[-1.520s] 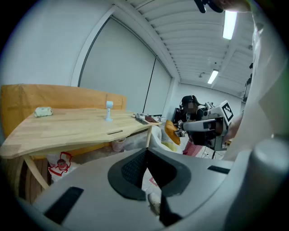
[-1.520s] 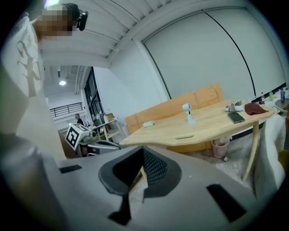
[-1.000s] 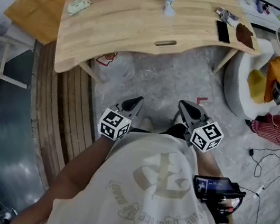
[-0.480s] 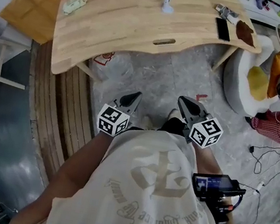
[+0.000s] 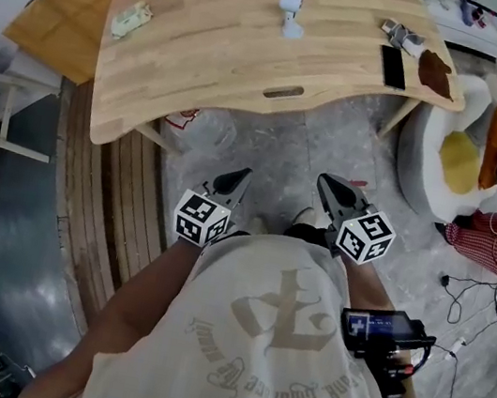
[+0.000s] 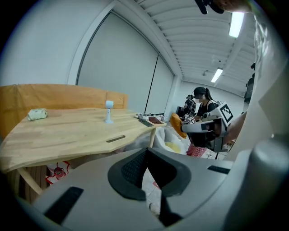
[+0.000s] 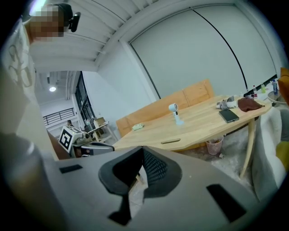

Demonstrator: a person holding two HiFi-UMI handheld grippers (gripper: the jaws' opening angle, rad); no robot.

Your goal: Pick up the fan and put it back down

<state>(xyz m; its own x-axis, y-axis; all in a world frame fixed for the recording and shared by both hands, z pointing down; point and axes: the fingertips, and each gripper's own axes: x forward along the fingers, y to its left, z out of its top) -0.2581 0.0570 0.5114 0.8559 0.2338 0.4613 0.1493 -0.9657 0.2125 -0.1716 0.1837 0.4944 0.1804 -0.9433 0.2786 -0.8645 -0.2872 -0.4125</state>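
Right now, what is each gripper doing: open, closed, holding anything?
Left gripper: closed, holding nothing.
Right gripper: closed, holding nothing.

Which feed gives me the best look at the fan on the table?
The right gripper view: the fan stands upright in profile, head and base distinct. The left gripper view shows the fan smaller; the head view shows the fan from above, foreshortened.

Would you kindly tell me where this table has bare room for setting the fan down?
Bare wood runs between the green bundle and the fan, and from the fan forward to the slot. The right end is crowded: phone, brown patch, small clutter.
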